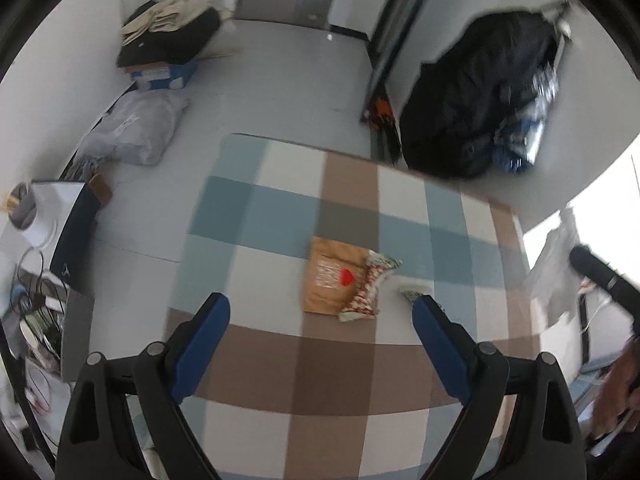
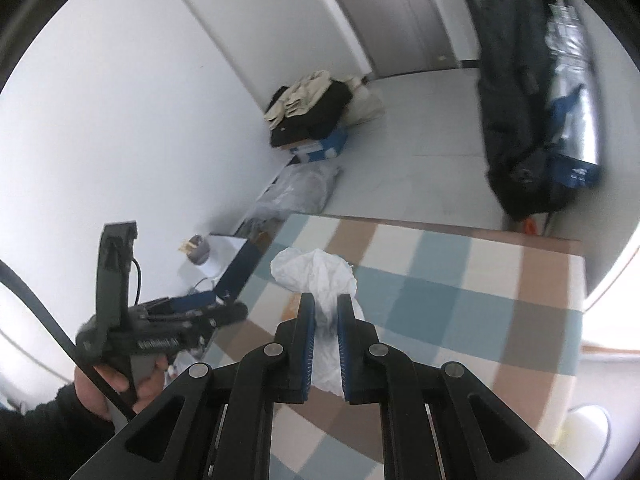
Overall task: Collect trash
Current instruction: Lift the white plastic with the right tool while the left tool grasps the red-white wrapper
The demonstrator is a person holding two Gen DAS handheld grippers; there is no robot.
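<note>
On the checked tablecloth [image 1: 256, 208] lie a brown paper packet with a red mark [image 1: 332, 276] and a torn patterned wrapper [image 1: 370, 284] against its right side. A small scrap [image 1: 414, 290] rests by the right fingertip of my left gripper [image 1: 320, 312], which hovers open above and just short of them, nothing between its blue pads. In the right wrist view my right gripper [image 2: 325, 300] is shut on a crumpled white plastic bag [image 2: 316, 270], lifted above the cloth [image 2: 460, 292]. The left gripper's body [image 2: 160, 320] shows at the left, held in a hand.
A black bag [image 1: 476, 104] with blue and silver things hangs by the wall beyond the table. On the floor at the left sit a clear plastic sack [image 1: 136, 132] and a black pile on a blue box [image 1: 168, 44]. Cables and a tape roll [image 1: 22, 204] crowd the left.
</note>
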